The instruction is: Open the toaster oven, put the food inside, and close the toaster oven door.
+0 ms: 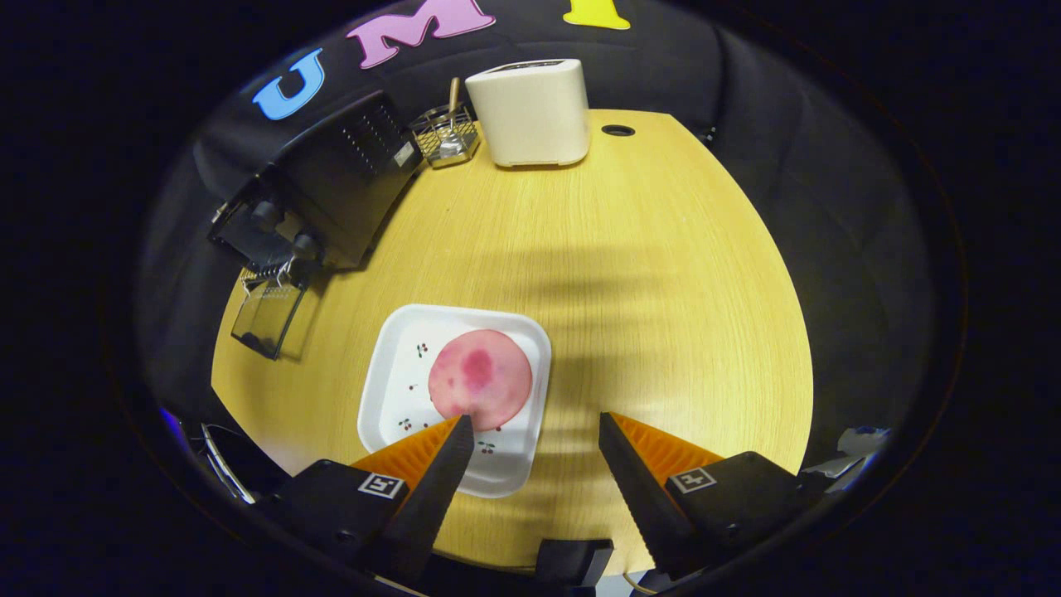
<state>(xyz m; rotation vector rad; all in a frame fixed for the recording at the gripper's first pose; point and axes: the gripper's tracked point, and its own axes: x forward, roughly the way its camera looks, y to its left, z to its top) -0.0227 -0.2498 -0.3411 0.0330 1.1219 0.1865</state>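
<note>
A black toaster oven (319, 186) stands at the far left of the round wooden table (646, 274), its glass door (267, 317) folded down open over the table's edge. A round pink slice of food (481, 373) lies on a white square plate (398, 390) just ahead of my left finger. My gripper (535, 427) hovers above the table, open, with nothing between its fingers. The left fingertip (460, 431) overlaps the plate's near side at the food's edge. The right fingertip (609, 427) is over bare wood.
A cream-coloured pop-up toaster (530, 112) stands at the table's far edge. Beside it, next to the oven, is a small wire basket (446, 134) with a wooden-handled utensil. A cable hole (617, 130) is to the right of the toaster.
</note>
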